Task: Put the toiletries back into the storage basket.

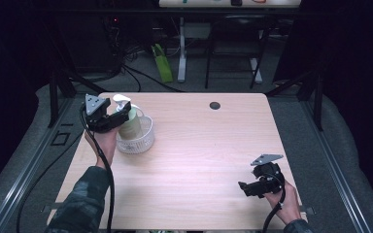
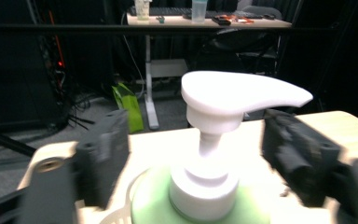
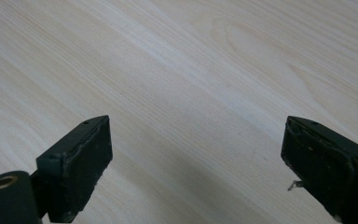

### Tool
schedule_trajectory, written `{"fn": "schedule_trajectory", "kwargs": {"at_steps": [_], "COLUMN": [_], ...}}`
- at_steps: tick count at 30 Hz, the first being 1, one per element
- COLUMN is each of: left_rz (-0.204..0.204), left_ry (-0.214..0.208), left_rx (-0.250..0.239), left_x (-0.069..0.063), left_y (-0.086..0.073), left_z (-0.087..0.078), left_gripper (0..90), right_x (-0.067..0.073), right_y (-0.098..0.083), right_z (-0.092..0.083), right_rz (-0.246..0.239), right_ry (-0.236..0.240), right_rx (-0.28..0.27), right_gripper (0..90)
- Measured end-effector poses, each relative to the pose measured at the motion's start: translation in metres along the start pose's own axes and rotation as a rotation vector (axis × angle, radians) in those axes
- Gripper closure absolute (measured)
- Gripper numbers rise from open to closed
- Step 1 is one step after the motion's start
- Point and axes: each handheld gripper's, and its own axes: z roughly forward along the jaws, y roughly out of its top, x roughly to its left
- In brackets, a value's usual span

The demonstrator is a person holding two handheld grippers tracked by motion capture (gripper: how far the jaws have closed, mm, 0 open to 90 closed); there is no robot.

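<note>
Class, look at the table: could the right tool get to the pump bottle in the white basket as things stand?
Probably yes: bare table lies between the right tool and the pump bottle, though the left tool already straddles its neck, crowding that side of the white basket.

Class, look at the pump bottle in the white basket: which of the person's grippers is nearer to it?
Left. The left gripper straddles the pump bottle, jaws open; the right gripper rests across the table.

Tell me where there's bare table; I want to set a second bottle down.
Bare: the middle and the far right of the table, between basket and right gripper. Crowded: far left, where the left gripper flanks the bottle.
</note>
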Motion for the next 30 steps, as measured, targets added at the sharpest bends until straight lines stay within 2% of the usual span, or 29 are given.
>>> {"fn": "schedule_trajectory", "kwargs": {"at_steps": [5,13,17,22,30], "left_rz": [0.018,0.035,0.049,0.037,0.064], "left_ry": [-0.011,-0.043,-0.054,-0.080,-0.097], "left_rx": [0.018,0.091,0.124,0.174,0.211], "left_x": [-0.002,-0.006,-0.007,-0.006,-0.009], "left_y": [-0.003,-0.014,-0.018,-0.022,-0.029], "left_z": [-0.005,-0.012,-0.018,-0.025,-0.040], "left_gripper": [12.1,3.7,1.7,0.0,0.0], "right_x": [0.000,0.001,0.001,0.001,0.002], "right_y": [0.000,0.000,0.000,0.001,0.001], "right_z": [0.000,0.000,0.000,0.000,0.000], "right_rz": [-0.001,-0.002,-0.006,-0.006,-0.007], "right_ry": [0.002,0.003,0.001,0.002,0.001], "right_rx": [0.000,0.000,0.000,0.001,0.004], "right_gripper": [8.0,7.9,7.9,7.9,7.9]}}
